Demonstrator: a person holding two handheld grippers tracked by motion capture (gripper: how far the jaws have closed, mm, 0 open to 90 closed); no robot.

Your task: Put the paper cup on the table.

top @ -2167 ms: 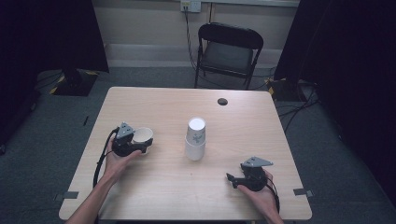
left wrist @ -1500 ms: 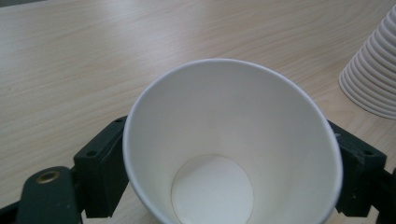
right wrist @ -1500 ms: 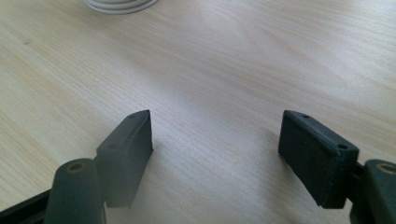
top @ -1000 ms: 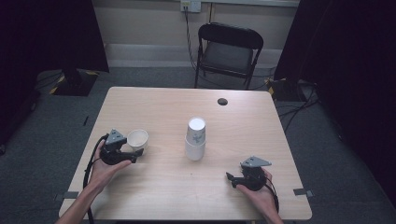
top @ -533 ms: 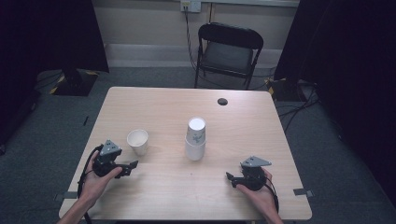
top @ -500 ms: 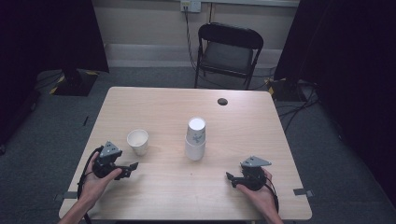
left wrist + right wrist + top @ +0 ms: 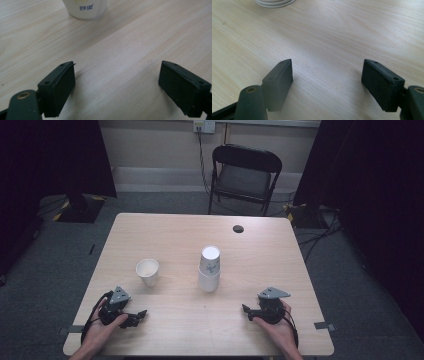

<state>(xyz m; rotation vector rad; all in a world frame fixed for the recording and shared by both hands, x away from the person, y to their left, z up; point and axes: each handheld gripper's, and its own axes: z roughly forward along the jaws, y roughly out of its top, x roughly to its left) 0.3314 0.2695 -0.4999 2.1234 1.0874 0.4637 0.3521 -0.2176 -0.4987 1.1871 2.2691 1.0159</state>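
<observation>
Standing cup (image 7: 147, 271), ahead of parted left fingers (image 7: 60, 87)

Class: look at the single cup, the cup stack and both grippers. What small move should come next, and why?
Probably the left gripper should reach toward the cup stack for another cup. Its jaws are open and empty, having just opened, and the single cup stands upright, apart from it. The right gripper rests open nearby.
</observation>
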